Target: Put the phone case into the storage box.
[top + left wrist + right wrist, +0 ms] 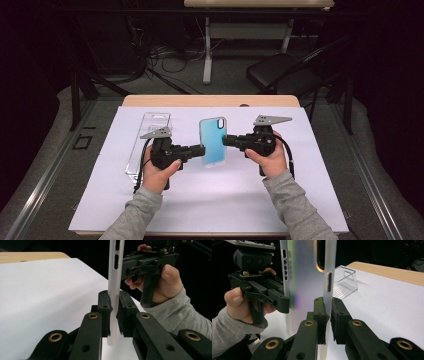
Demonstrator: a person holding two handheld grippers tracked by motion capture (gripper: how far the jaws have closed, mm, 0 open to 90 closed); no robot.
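the translucent light-blue phone case [213, 141] hangs upright over the white bench [310, 195], long axis vertical, left gripper [200, 151] and right gripper [226, 140] each clamped on opposite side edges.

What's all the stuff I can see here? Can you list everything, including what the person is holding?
phone case: one, translucent light blue, held above the middle of the white sheet, gripped at both side edges
clear plastic package: one, transparent, lying on the sheet left of the case
white sheet: one, white, covering most of the table
table: one, light wood, its far edge showing beyond the sheet
folding chair: one, black, on the floor behind the table to the right
second table: one, light top on a pale leg, at the back of the room
cables: several, dark, on the floor at the back
left gripper: one, black, shut on the case's left edge
right gripper: one, black, shut on the case's right edge
sleeves: two, grey, entering from the bottom
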